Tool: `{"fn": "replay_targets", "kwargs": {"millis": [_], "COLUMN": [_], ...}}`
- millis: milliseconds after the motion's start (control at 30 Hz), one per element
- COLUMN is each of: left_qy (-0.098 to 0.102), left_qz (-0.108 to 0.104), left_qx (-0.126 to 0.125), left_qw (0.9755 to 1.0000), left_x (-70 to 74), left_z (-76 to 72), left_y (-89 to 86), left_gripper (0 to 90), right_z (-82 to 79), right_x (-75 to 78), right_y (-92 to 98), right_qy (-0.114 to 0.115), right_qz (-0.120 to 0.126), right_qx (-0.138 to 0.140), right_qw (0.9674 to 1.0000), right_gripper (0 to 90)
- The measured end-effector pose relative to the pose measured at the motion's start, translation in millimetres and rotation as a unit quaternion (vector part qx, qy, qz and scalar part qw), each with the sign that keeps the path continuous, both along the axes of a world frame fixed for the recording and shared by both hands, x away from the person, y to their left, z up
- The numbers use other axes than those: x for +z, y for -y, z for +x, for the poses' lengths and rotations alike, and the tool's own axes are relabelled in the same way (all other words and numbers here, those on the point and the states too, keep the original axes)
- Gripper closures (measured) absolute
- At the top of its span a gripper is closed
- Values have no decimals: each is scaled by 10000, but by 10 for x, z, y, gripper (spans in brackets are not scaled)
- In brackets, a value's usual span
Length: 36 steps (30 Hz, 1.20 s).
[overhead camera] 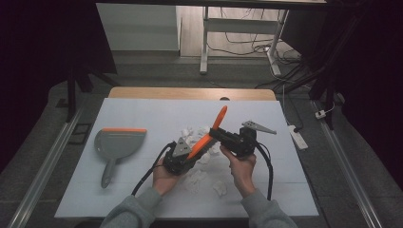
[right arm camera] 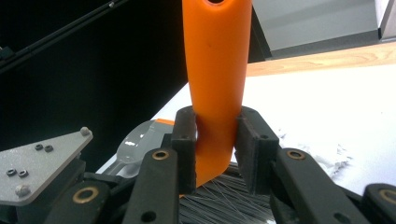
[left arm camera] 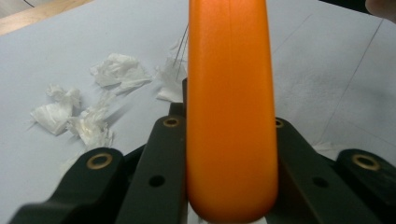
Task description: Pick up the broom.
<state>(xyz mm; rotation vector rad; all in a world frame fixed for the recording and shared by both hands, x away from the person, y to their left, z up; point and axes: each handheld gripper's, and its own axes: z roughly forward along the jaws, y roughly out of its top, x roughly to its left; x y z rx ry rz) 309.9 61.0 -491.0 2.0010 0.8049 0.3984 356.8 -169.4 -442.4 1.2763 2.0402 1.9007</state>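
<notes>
While the white table (overhead camera: 142,114) spreads under everything, we see a grey dustpan (overhead camera: 116,142) with an orange edge lying at its left, well apart from the hands. Scraps of crumpled white paper (overhead camera: 192,135) lie scattered at the middle. Above them we hold an orange-handled brush (overhead camera: 209,133) tilted in the air: our right gripper (overhead camera: 223,138) clamps its handle near the bristles, and our left gripper (overhead camera: 190,159) is closed on the handle as well.
</notes>
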Motion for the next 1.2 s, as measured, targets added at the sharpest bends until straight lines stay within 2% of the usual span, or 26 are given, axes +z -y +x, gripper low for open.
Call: {"fn": "replay_targets", "kwargs": {"millis": [133,267,333,467,533,633,667,767,833,1033,1100,1133,1200], "left_qy": [-47,-124,-197,-244,-274,-327,-408,-421,-439,-478,-556,-556,-602], "left_qz": [39,110,171,307,383,455,519,591,751,955,1087,1087,1272], "left_qx": [-48,-70,-115,-162,-218,-289,-375,-430,-535,-662,-770,-770,-868], "left_qw": [10000,9998,9996,9991,9987,9980,9971,9964,9948,9921,9895,9895,9862], "left_x": [28,50,69,116,135,150,166,180,207,250,271,271,288], "left_z": [11,36,52,66,67,68,74,73,68,56,54,54,50], "left_y": [-40,-110,-149,-215,-239,-262,-281,-293,-310,-339,-337,-337,-332], "left_gripper": [804,804,804,803,803,803,803,803,803,803,803,803,803], "right_z": [-12,-23,-38,-73,-88,-114,-123,-145,-170,-267,-292,-305,-337], "right_x": [27,65,92,146,168,194,203,227,247,333,361,373,397], "right_y": [-14,10,39,105,136,173,183,201,202,148,126,115,85], "right_qy": [165,308,428,665,749,906,938,983,1033,1163,1206,1238,1329], "right_qz": [-195,-293,-423,-882,-1132,-1523,-1643,-1977,-2202,-2863,-2980,-3013,-3143], "right_qx": [14,80,150,301,397,508,542,786,971,1363,1431,1492,1622], "right_qw": [9997,9991,9981,9934,9900,9829,9804,9721,9651,9413,9360,9336,9259], "right_gripper": [663,570,545,489,466,445,439,435,424,378,373,368,353]}}
